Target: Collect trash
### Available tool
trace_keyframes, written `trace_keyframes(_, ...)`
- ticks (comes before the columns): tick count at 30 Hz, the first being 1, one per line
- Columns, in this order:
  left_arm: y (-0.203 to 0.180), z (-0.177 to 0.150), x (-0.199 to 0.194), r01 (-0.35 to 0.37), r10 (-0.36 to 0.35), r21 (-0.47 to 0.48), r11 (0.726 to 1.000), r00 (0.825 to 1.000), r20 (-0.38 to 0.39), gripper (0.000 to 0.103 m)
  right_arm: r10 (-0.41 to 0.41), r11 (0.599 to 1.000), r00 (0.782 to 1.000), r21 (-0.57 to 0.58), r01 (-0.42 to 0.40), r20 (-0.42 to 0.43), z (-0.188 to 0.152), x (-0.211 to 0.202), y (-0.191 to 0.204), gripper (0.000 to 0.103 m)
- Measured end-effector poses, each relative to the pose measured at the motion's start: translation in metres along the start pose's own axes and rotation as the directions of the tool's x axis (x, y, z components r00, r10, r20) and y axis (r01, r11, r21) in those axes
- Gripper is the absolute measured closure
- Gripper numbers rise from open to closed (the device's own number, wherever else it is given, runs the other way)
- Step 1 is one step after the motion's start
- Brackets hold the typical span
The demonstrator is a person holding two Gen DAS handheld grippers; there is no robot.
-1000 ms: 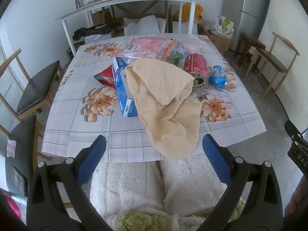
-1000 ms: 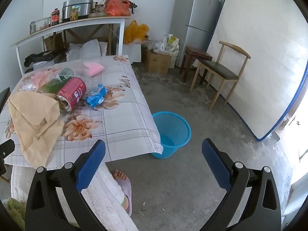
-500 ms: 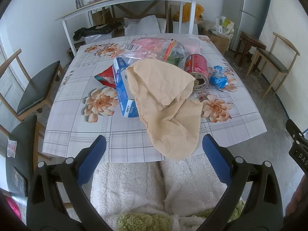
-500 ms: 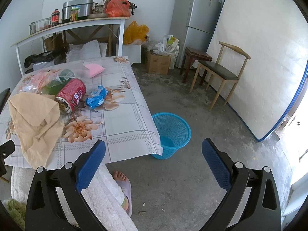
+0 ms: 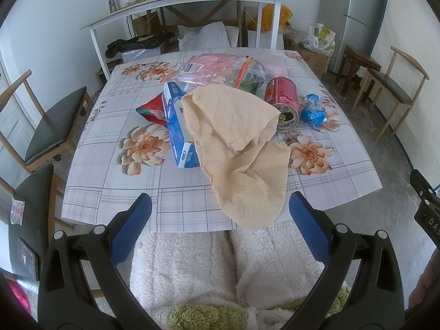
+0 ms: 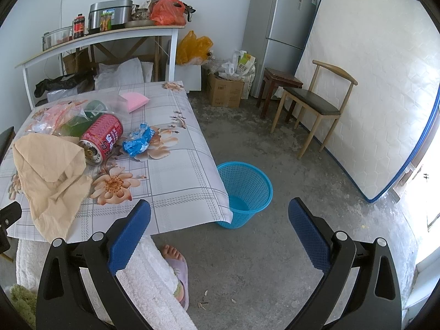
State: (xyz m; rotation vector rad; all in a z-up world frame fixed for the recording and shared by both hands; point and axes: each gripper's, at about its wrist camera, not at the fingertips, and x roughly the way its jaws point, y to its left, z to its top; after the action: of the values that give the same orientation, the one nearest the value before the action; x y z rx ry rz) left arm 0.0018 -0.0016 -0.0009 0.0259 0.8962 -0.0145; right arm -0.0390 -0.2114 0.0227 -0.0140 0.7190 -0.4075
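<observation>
Left gripper (image 5: 220, 211): jaws spread wide, nothing between the blue pads, held off the near edge of the tabletop (image 5: 115, 192) above the person's white fleece-covered lap (image 5: 209, 264). Right gripper (image 6: 220, 220): jaws also spread wide and empty, hanging over bare concrete floor (image 6: 261, 261) at the tabletop's right corner.

Trash on the flowered tablecloth, left wrist view:
- Beige cloth (image 5: 236, 148), crumpled, centre of the tabletop, its lower end draped over the near edge. It lies partly over a blue-and-white box (image 5: 176, 126) at its 9 o'clock.
- Red wrapper (image 5: 150, 110) pokes out from behind the box at the box's 10 o'clock.
- Red can (image 5: 283, 101) on its side at the cloth's 2 o'clock, open end toward the camera, touching or just beside the cloth's upper corner.
- Crumpled blue wrapper (image 5: 313, 112) just beside the can at its 3 o'clock.
- Clear plastic bag with pink and green contents (image 5: 220, 71) at the cloth's 12 o'clock, farther back.
- Pink pad (image 6: 134, 100) near the far edge, seen from the right wrist.

Blue mesh waste basket (image 6: 247, 189) stands on the floor just beside the tabletop's right corner, at 12 o'clock from the right gripper; looks empty from here.

A foot in a slipper (image 6: 176, 266) shows below the tabletop edge.
</observation>
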Motion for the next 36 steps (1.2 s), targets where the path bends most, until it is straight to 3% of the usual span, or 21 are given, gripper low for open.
trace_keyframes(36, 0.0035, 0.0002, -0.0004, 0.001, -0.001, -0.002, 1.000, 1.000, -0.003, 0.007, 0.001, 1.000, 1.000, 0.001, -0.001, 0.000, 0.0009, -0.0003, 0.0008, 0.006)
